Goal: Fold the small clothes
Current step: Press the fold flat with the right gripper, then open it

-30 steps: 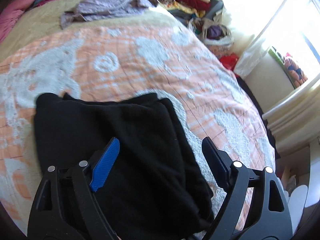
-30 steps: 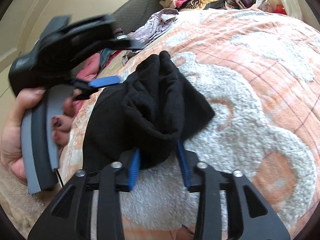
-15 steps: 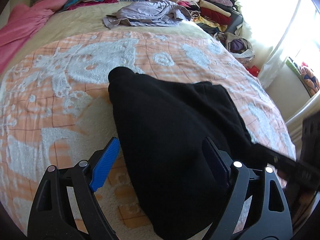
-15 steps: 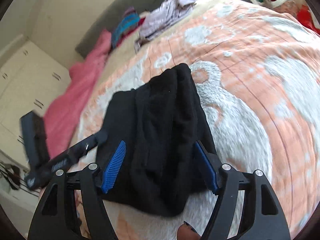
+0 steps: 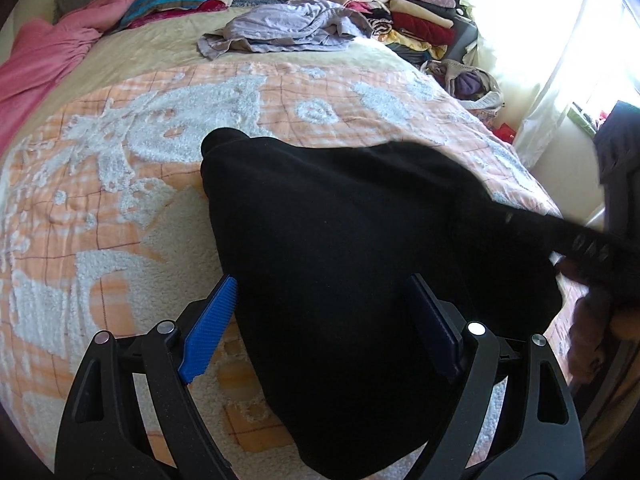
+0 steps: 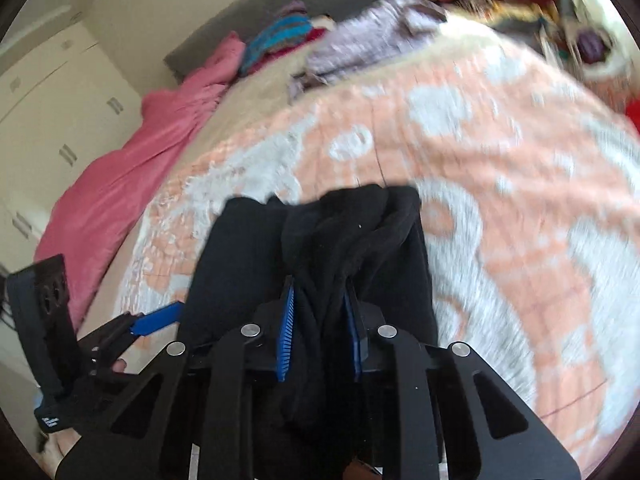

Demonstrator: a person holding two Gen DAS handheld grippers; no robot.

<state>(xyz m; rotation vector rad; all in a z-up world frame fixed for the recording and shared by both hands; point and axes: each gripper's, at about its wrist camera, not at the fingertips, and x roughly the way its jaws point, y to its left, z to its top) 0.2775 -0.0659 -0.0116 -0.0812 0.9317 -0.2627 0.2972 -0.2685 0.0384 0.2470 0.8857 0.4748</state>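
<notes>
The black garment point(image 5: 340, 248) lies bunched on the orange-and-white bedspread point(image 5: 120, 168), toward the bed's near edge and well short of the pile of lilac clothes point(image 5: 280, 30) at the far end. The right gripper point(image 6: 320, 330) has just been closing, and its blue pads now pinch a thick gather of the black cloth between them, several layers deep by the look of it. The left gripper point(image 5: 320, 328) stands with its jaws wide apart, straddling the near part of the garment without pressing on it; its left pad hangs over bare bedspread and the right one over black fabric. The step in hand appears to be carrying one end of the garment over for a fold. To do it well, the right hand should probably keep the pinch firm and draw the cloth low and flat so the layers do not slump, while the left gripper takes the opposite edge or pins it, so the fold line stays straight and the ends meet squarely.
</notes>
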